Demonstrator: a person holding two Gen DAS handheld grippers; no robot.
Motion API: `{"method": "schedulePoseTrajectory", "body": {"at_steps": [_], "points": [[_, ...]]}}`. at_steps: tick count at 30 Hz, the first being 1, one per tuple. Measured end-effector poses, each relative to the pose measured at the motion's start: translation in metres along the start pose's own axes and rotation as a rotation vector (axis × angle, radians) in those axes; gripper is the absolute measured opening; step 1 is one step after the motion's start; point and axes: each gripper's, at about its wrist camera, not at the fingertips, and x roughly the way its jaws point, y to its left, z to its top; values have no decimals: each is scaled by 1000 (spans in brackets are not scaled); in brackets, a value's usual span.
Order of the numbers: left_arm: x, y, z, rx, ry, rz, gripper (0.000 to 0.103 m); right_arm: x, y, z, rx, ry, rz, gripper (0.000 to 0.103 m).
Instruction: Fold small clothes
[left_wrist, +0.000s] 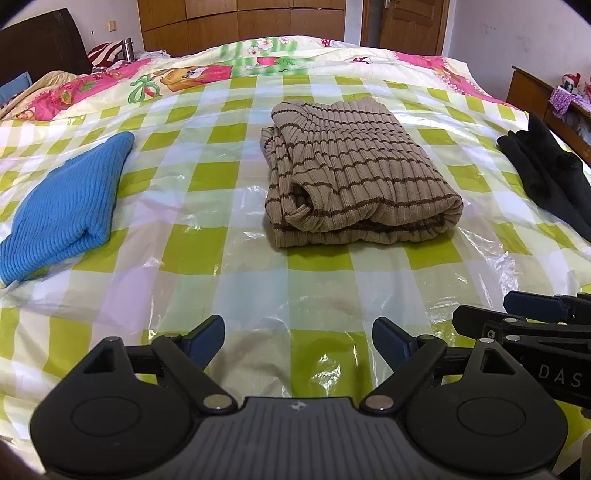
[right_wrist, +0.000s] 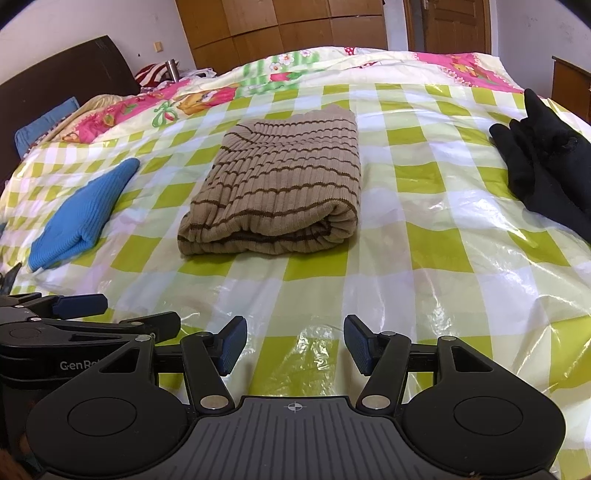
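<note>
Your left tool and right tool hover spread and empty over the bed, with the folded striped sweater well ahead.

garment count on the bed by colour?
Blue: 1, the blue knit, folded, on the left.
Tan with brown stripes: 1, the striped sweater, folded, in the middle.
Black: 1, the black garment, bunched at the right edge, not neatly folded.
Total: 3.
Left gripper and right gripper both open, holding nothing.
</note>
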Motion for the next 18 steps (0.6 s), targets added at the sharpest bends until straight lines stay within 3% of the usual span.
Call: {"method": "schedulePoseTrajectory", "body": {"at_steps": [18], "points": [[-1,2,-6,-19,13,18,103,-2,0,-8,9,7,-5,58]]}}
